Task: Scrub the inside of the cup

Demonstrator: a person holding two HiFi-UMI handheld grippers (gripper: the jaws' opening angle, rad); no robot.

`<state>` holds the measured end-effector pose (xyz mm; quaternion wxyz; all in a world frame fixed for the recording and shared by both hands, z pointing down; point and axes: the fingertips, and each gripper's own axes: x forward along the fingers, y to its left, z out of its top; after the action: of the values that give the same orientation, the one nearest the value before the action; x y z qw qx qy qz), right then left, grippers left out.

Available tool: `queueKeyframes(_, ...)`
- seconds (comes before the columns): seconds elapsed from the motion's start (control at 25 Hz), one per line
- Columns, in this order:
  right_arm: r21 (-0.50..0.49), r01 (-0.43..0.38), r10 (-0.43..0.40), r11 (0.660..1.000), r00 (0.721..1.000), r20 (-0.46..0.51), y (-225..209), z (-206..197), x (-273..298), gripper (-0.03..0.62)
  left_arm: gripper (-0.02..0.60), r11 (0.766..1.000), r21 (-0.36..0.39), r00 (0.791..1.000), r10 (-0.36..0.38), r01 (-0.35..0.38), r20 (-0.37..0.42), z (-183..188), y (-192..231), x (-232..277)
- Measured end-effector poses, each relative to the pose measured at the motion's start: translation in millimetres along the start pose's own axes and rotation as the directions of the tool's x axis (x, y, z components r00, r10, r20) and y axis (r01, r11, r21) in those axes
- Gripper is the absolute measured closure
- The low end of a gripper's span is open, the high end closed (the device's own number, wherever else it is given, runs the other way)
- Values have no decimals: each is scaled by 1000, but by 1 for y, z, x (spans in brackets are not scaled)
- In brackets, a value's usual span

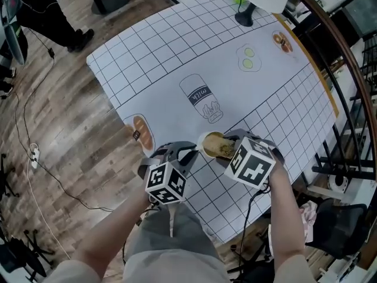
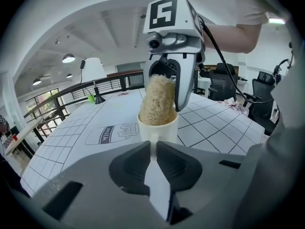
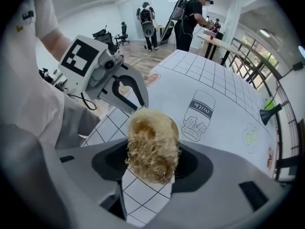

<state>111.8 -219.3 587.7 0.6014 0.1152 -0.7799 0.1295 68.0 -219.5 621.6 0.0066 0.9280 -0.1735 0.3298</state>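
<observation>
- The cup (image 2: 158, 130) stands on the gridded mat (image 1: 177, 58) near the table's front edge, just beside the printed milk bottle (image 1: 202, 97), with a fibrous scrubber (image 2: 156, 99) stuffed in and rising above the rim.
- The left gripper (image 1: 185, 152) has its jaws narrow, pinching what looks like the cup's handle; that hold should stay firm so the cup cannot spin or tip.
- The right gripper (image 1: 227, 139) has its jaws wide on either side of the scrubber, not clearly pressing it.
- Scrubbing well probably means clamping the scrubber low, then pushing down and twisting against the wall and bottom.
</observation>
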Motion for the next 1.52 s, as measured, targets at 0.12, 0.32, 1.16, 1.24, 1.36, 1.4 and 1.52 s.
queueKeyframes(0.12,10,-15,14,1000,999,49,4,9,0,358,531,1000,-2,1000,1,-1,-18,-4,5,-4)
queueKeyframes(0.32,27,70,-70,997,997,17,-6,1,-11,358,531,1000,3,1000,0,0,-11,-3,2,-1)
queueKeyframes(1.16,13,8,-9,1000,999,50,-3,24,-5,391,531,1000,4,1000,-8,8,-3,-3,2,-3)
queueKeyframes(1.24,50,40,-45,998,995,93,-8,24,-6,391,531,1000,0,1000,-7,7,-4,-3,2,-3)
queueKeyframes(1.36,79,91,-98,993,991,93,-13,23,1,407,529,1000,-6,1000,-8,8,-5,-4,1,-4)
queueKeyframes(1.4,89,97,-105,991,991,88,-14,22,5,416,531,1000,-10,1000,-9,9,-4,-4,1,-4)
queueKeyframes(1.52,112,91,-98,989,993,61,-13,19,19,437,531,1000,-26,1000,-15,15,6,-4,2,-4)
